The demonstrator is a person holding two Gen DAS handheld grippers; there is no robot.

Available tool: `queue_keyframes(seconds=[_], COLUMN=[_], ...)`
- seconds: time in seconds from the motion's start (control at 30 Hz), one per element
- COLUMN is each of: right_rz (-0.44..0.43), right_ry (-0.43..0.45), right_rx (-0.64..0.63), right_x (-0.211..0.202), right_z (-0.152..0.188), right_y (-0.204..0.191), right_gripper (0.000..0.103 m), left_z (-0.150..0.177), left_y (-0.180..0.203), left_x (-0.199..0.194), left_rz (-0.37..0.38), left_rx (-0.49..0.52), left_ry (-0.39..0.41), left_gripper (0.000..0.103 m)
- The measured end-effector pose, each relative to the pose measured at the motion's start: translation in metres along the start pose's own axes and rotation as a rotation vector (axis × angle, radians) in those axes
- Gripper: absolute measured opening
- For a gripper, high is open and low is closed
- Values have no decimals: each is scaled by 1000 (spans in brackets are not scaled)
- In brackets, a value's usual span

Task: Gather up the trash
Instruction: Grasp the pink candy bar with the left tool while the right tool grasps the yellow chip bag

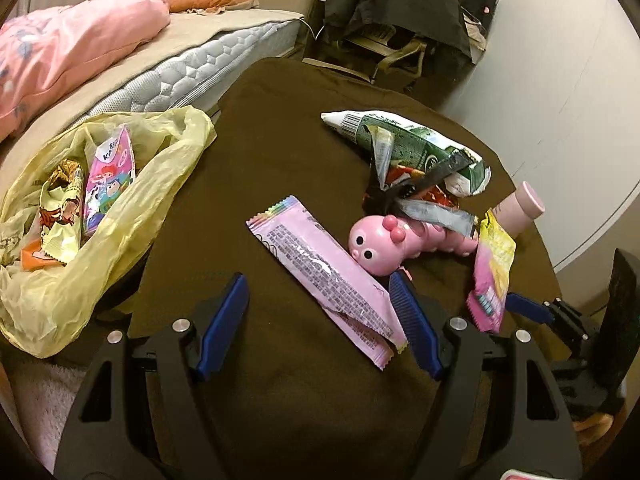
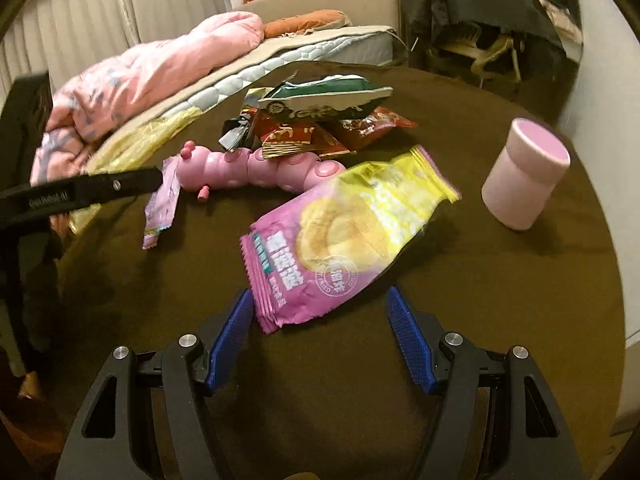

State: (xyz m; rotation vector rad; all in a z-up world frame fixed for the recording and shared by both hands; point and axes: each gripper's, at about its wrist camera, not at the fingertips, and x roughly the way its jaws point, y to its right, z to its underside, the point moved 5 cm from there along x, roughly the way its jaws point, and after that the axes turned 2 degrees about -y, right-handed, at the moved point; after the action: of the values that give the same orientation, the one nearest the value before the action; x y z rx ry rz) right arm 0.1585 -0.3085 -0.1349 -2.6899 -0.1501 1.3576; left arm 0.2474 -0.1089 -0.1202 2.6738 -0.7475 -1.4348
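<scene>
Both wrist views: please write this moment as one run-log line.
left gripper: open over long pink wrapper | right gripper: open at pink-yellow snack bag | yellow trash bag: holds wrappers

Your right wrist view smears the pink-yellow snack bag point(image 2: 352, 236) w/ motion blur, esp. its far yellow end. The pink caterpillar toy point(image 2: 256, 168) is partly buried under red wrappers point(image 2: 304, 136). Yellow trash bag point(image 1: 100, 216) is cut off at left edge.

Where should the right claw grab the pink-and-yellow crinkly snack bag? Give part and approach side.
Take the pink-and-yellow crinkly snack bag by its near serrated pink end, coming from the claw's own side. That flat sealed edge already lies between the open right claw and looks thin enough to pinch.
</scene>
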Motion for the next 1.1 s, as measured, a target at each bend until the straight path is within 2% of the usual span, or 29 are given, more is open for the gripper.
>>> queue_keyframes(seconds=[0.13,0.2,0.27,0.4,0.43,0.47,0.5,0.53,0.63,0.67,0.77,0.83,0.9,0.93,0.97,1.0,1.1], right_rz=[-50,-95,-85,-38,-25,-16,-11,-6,-4,-22,-17,-15,-29,-36,-42,-45,-57], right_ry=[-33,16,69,79,69,63,59,62,82,89,100,104,106,107,111,115,132], right_rx=[29,98,161,247,252,242,225,204,139,130,107,95,94,94,92,89,76], right_x=[-3,-11,-17,-4,3,9,11,12,3,-2,-11,-15,-18,-19,-21,-23,-28], right_z=[-2,-6,-14,-33,-37,-41,-44,-47,-51,-50,-47,-44,-42,-42,-41,-40,-40], right_y=[1,7,15,29,32,33,32,30,25,23,21,20,19,18,17,17,11], right_gripper=[65,65,65,65,61,49,43,34,13,9,6,5,5,5,5,5,5], left_z=[1,2,1,-1,-2,-2,-3,-3,-8,-9,-16,-20,-24,-25,-25,-25,-22], left_y=[-5,-10,-16,-22,-21,-21,-21,-22,-23,-22,-15,-11,-8,-7,-6,-6,-3], left_x=[-3,-6,-8,-11,-11,-10,-9,-7,0,3,10,14,20,22,23,23,17], left_rz=[-34,-43,-39,-8,1,20,36,44,35,30,11,5,-23,-26,-16,1,24], left_rx=[10,1,-18,-50,-52,-56,-66,-73,-69,-64,-42,-25,4,12,16,14,36], left_ry=[9,14,16,20,17,10,2,-6,-27,-31,-34,-36,-35,-39,-41,-48,-37], left_gripper=[69,69,69,69,69,68,65,64,58,58,57,52,39,37,34,26,15])
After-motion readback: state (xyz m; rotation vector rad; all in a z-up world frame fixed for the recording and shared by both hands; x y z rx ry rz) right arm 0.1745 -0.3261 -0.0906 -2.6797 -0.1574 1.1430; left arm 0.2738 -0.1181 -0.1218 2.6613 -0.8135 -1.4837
